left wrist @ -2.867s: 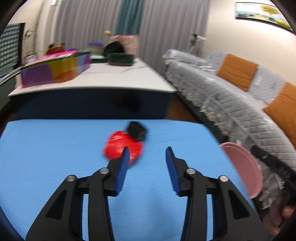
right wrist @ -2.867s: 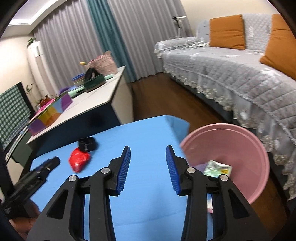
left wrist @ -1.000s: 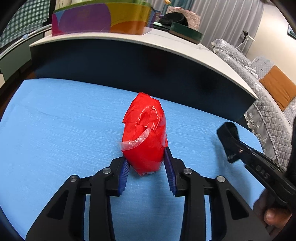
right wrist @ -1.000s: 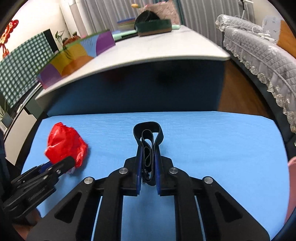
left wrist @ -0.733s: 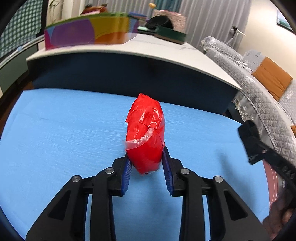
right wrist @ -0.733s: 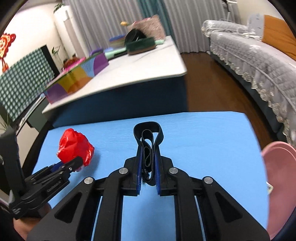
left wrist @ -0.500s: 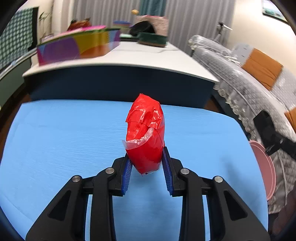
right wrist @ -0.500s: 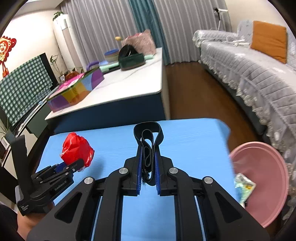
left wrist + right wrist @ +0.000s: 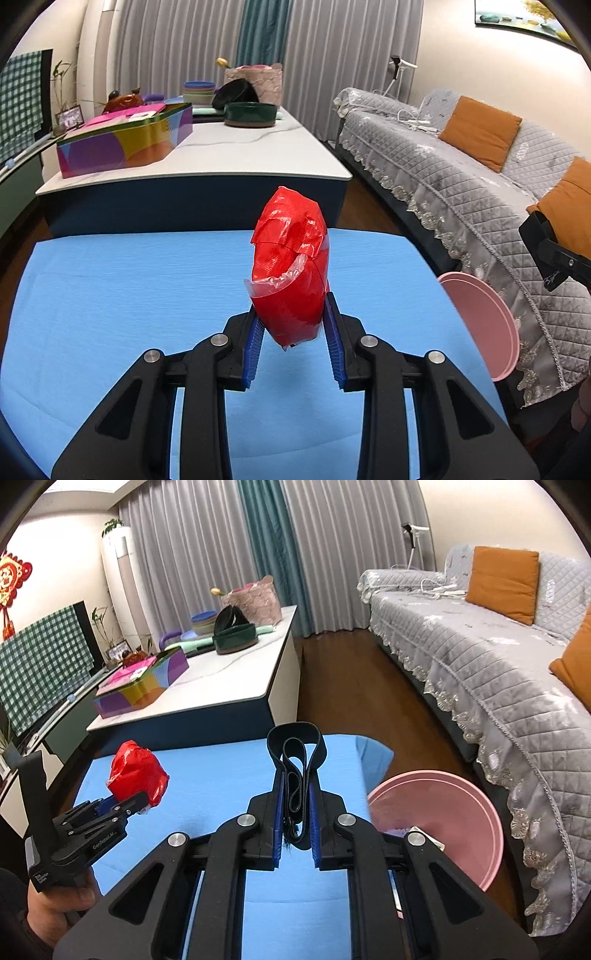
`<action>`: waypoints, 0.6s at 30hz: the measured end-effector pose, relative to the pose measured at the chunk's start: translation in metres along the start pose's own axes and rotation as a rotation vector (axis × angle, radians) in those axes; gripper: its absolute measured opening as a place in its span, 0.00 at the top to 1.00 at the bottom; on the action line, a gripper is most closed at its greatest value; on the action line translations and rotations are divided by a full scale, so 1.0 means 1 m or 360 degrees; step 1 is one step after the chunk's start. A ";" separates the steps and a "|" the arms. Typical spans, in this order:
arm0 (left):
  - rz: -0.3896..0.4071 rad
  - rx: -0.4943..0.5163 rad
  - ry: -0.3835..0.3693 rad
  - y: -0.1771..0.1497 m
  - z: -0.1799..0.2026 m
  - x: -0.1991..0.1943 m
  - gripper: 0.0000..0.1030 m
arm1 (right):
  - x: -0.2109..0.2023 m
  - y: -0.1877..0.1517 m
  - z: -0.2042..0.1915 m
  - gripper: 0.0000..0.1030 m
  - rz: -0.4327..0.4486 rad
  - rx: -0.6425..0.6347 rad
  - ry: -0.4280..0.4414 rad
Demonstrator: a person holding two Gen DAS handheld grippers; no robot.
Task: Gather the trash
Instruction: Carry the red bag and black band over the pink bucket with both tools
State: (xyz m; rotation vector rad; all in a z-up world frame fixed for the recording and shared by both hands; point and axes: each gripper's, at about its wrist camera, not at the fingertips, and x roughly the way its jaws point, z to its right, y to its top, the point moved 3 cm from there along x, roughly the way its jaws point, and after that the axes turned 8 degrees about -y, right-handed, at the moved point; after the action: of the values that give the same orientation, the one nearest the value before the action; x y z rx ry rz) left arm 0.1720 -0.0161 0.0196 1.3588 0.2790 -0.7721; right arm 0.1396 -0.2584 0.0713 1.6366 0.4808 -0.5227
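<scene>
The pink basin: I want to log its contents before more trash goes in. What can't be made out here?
- Right wrist view: the right gripper, shut on a black band, covers most of the pink basin's inside; only a scrap's corner shows.
- Left wrist view: basin seen edge-on, interior hidden.
- Red wrapper: contents not visible.

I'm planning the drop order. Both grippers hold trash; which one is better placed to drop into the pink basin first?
Right. The right gripper, shut on the black band, is right beside the pink basin; the left gripper with the red wrapper is farther across the blue table.

Right hand-held gripper (image 9: 295, 812) pinches black strap (image 9: 296, 753).
</scene>
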 end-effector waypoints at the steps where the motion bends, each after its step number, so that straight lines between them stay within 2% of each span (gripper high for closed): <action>1: 0.0006 0.0006 -0.0004 0.000 0.003 -0.002 0.70 | -0.003 -0.002 0.003 0.88 0.0013 0.0002 -0.0008; 7: 0.0030 0.0049 -0.0035 -0.006 0.018 -0.012 0.70 | -0.013 -0.017 0.018 0.88 0.0058 0.0034 -0.0061; 18: 0.0018 0.0154 -0.0075 -0.012 0.051 -0.002 0.70 | -0.016 -0.024 0.051 0.88 0.0083 0.0095 -0.0128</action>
State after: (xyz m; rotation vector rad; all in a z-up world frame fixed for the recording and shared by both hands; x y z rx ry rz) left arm 0.1503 -0.0639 0.0230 1.4302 0.1990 -0.8157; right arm 0.1094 -0.3061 0.0565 1.6740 0.3655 -0.5663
